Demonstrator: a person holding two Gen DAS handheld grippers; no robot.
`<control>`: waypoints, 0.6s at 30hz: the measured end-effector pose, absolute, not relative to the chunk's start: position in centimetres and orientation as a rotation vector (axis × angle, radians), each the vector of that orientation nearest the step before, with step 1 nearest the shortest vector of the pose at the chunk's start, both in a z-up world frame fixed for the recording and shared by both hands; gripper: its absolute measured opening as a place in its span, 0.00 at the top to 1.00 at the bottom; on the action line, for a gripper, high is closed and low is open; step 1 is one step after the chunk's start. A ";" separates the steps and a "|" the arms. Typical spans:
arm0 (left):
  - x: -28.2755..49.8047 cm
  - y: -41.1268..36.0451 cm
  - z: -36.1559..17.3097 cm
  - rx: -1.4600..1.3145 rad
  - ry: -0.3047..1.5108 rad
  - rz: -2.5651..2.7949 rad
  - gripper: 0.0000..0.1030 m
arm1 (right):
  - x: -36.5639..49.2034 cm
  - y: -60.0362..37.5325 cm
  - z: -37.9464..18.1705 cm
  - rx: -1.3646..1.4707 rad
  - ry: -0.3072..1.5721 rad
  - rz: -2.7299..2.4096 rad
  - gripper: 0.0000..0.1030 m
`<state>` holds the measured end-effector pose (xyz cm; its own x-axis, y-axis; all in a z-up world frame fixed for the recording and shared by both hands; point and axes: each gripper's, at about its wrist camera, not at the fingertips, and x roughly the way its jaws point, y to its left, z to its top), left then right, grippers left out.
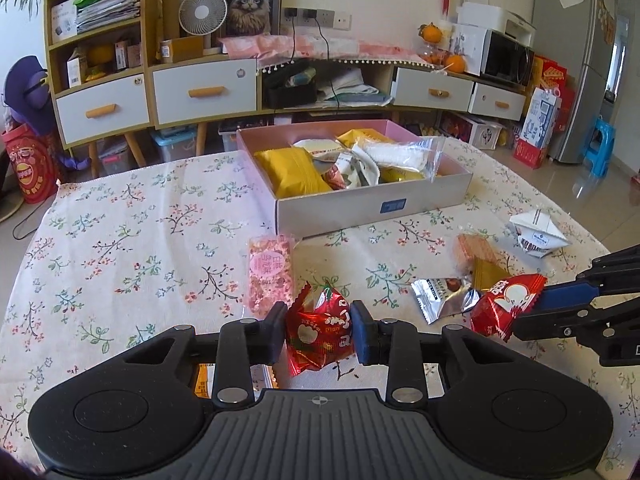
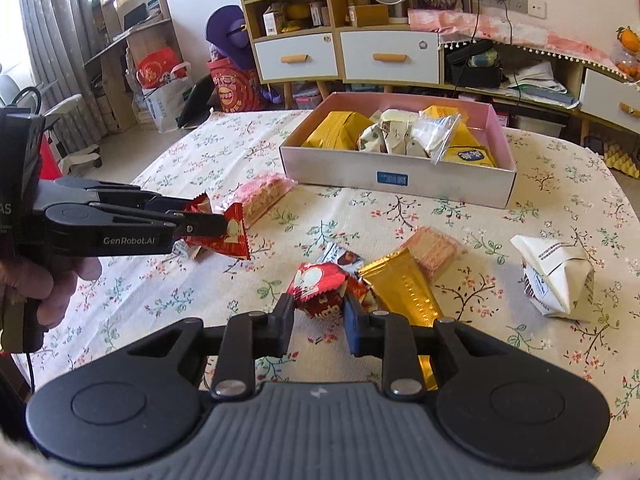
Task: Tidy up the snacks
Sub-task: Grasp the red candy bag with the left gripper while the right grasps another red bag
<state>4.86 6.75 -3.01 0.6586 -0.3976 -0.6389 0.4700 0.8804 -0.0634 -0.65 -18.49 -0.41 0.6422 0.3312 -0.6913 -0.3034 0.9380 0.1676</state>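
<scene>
My left gripper [image 1: 319, 332] is shut on a crinkled red snack packet [image 1: 320, 346] just above the flowered tablecloth. In the right wrist view the same gripper [image 2: 222, 224] comes in from the left, a hand on its grip, with that red packet [image 2: 236, 242] in its tips. My right gripper [image 2: 319, 316] is shut on a second red packet [image 2: 318, 284], among loose snacks. From the left wrist view it [image 1: 532, 308] enters at the right edge, pinching its red packet [image 1: 504, 304]. Behind both stands an open box [image 1: 372, 208] [image 2: 400, 180], pink inside and full of snacks.
Loose on the cloth lie a pink packet [image 1: 270, 272] [image 2: 262, 194], a silver packet [image 1: 440, 296], a gold packet [image 2: 404, 288], an orange wafer pack [image 2: 434, 250] and a white folded packet [image 1: 536, 234] [image 2: 556, 276]. A cabinet with drawers [image 1: 204, 92] stands beyond the table.
</scene>
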 end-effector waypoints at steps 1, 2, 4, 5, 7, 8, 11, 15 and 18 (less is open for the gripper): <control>4.9 6.8 -2.9 0.108 0.694 -0.493 0.70 | -0.6 -18.5 -0.5 0.038 0.798 0.360 0.77; 4.8 6.8 -2.9 0.105 0.693 -0.494 0.70 | -0.6 -18.4 -0.5 0.038 0.799 0.359 0.77; 4.8 6.8 -2.8 0.100 0.689 -0.495 0.70 | -0.6 -18.3 -0.5 0.031 0.800 0.360 0.77; 4.8 6.8 -2.7 0.099 0.688 -0.496 0.70 | -0.6 -18.3 -0.6 0.027 0.803 0.360 0.77; 4.7 6.8 -2.7 0.098 0.690 -0.497 0.70 | -0.4 -18.2 -0.8 0.022 0.817 0.361 0.77; 4.7 6.7 -2.7 0.098 0.693 -0.497 0.70 | -0.3 -18.1 -1.0 0.020 0.831 0.360 0.77; 4.7 6.6 -2.8 0.101 0.699 -0.501 0.70 | -0.1 -17.9 -1.8 0.028 0.878 0.361 0.73; 4.6 6.6 -2.8 0.105 0.699 -0.506 0.70 | 0.3 -17.5 -2.9 -0.003 0.923 0.343 0.72; 4.7 6.6 -2.8 0.103 0.697 -0.504 0.70 | 0.2 -17.4 -3.1 -0.018 0.925 0.332 0.76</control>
<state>4.65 6.62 -2.75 0.6529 -0.4093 -0.6373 0.4767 0.8759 -0.0741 0.20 -17.39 -3.09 0.5549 0.2738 -0.7856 -0.2889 0.9489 0.1266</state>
